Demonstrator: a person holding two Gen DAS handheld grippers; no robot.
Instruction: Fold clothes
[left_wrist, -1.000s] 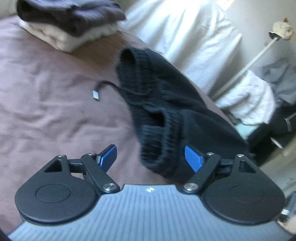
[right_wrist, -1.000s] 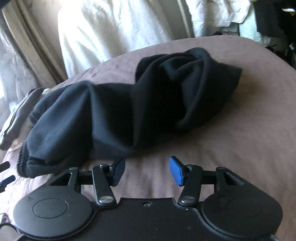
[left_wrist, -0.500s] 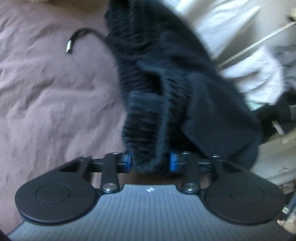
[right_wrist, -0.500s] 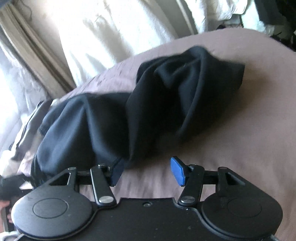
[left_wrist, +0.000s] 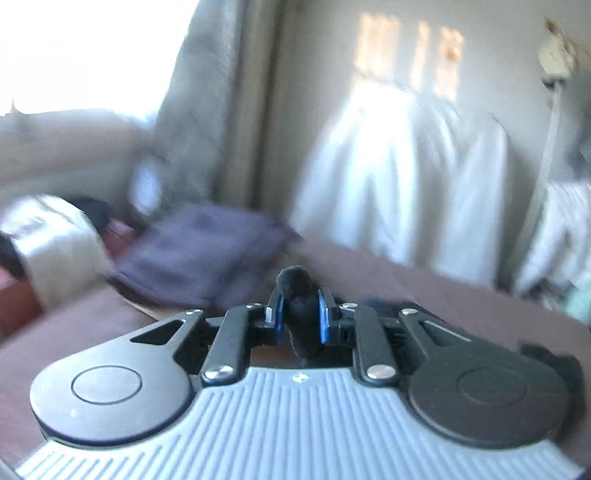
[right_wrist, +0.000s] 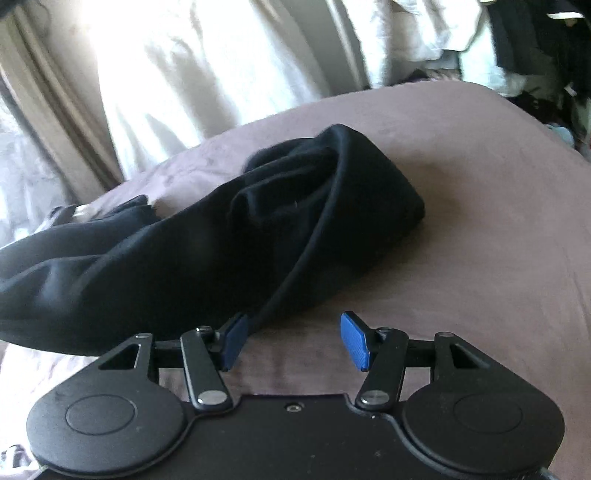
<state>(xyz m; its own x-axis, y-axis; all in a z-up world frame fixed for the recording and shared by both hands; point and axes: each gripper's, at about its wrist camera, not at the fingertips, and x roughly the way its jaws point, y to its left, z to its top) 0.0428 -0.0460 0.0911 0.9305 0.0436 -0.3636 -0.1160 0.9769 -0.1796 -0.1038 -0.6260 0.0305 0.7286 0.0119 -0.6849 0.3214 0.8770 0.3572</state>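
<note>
A black knit garment (right_wrist: 258, 229) lies stretched across the mauve bedsheet (right_wrist: 480, 221), partly lifted toward the left. My left gripper (left_wrist: 300, 314) is shut on a ribbed end of the black garment (left_wrist: 295, 284), held above the bed; the rest of the cloth hangs hidden below it. My right gripper (right_wrist: 293, 339) is open just above the sheet, its left fingertip (right_wrist: 232, 343) at the garment's near edge, nothing between its pads.
A stack of folded clothes (left_wrist: 199, 254) sits on the bed at the back left. White cloth (left_wrist: 402, 173) hangs behind the bed beside curtains (right_wrist: 55, 103). More laundry (right_wrist: 517, 48) is piled past the bed's right edge.
My left gripper closed on the garment's ribbed end and lifted it, tilting up toward the wall. The garment stretched out and shifted left. My right gripper stayed open near its edge.
</note>
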